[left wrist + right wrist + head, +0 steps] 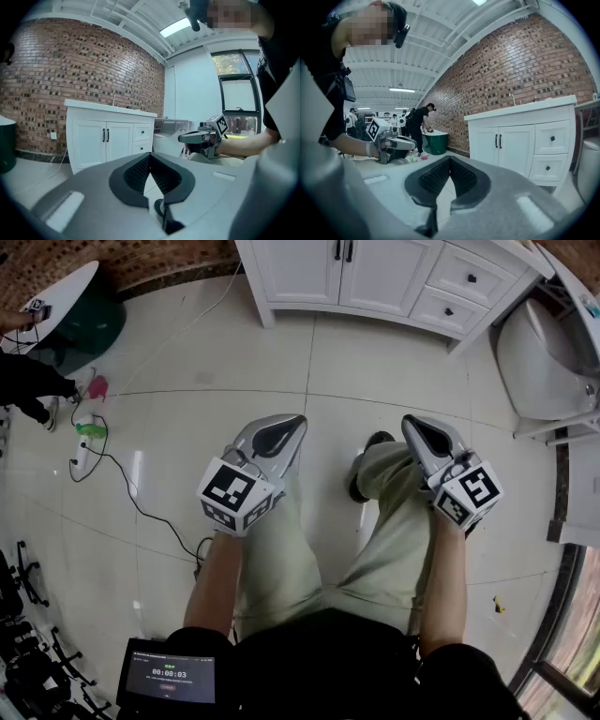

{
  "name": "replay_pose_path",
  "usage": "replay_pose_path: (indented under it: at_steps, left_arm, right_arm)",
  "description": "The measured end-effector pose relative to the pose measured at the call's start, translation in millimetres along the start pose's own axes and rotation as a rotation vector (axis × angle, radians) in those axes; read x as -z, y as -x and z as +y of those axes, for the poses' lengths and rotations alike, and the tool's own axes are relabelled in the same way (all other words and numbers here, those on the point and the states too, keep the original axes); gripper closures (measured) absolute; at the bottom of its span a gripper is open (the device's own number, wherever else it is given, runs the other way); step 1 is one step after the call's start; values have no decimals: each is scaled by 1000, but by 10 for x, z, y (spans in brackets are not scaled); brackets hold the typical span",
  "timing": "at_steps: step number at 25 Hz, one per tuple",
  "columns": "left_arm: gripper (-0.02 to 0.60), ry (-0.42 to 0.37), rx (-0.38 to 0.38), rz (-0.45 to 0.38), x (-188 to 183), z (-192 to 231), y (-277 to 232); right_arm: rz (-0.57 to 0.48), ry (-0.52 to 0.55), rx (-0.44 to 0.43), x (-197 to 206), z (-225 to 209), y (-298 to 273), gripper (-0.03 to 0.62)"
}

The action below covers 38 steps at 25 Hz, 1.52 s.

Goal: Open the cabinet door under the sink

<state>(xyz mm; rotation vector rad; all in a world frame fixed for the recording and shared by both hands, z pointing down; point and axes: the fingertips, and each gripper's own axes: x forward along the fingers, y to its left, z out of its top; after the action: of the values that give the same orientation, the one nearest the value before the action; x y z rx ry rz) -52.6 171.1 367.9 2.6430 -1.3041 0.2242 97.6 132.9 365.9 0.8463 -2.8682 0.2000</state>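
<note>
The white wooden vanity cabinet with two doors (305,273) stands against the red brick wall (70,65), well apart from both grippers. The left gripper (294,423) and the right gripper (411,423) are held above the person's knees (375,470). Each has its jaws closed together, and nothing is held between them. The doors are judged to be stiff, rather light, and hinged at the outer edges. The slim black vertical handles (343,251) at the middle seam are probably smooth. One handle should therefore be taken at its middle and pulled gently outward.

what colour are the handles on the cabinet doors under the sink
Black handles on white cabinet doors, clearest in the right gripper view.
</note>
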Motion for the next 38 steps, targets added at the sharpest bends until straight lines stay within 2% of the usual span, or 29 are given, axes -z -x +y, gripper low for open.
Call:
replay_pose_path:
  at_steps: [6,18,27,31,35,36,38]
  left_arm:
    - [565,-15,1,10,13,53,-159]
    - [565,-27,-13,113,111,556,-834]
    - [565,-79,40,186,103,591,-1483]
    - [565,-121,121,140,-200,259,-1644]
    - [565,-233,183,136,-360,65,-1620]
    - [565,-225,190,126,-390,102,-1580]
    - [565,-142,203,65,-487,239,-1484]
  right_arm:
    - [-15,-5,4,-5,-142,-41,602]
    - [-41,-16,13,-116,-716,-361,602]
    - [-69,-12,42,-344,-1149,-470,602]
    - [-152,-65,34,-545,-1375,-393,602]
    - [-174,-88,37,-605,-1487,-421,602]
    - [-158,-71,39,-597,-1478,-458,602]
    - [-124,-37,42,-576,-1455,-542,602]
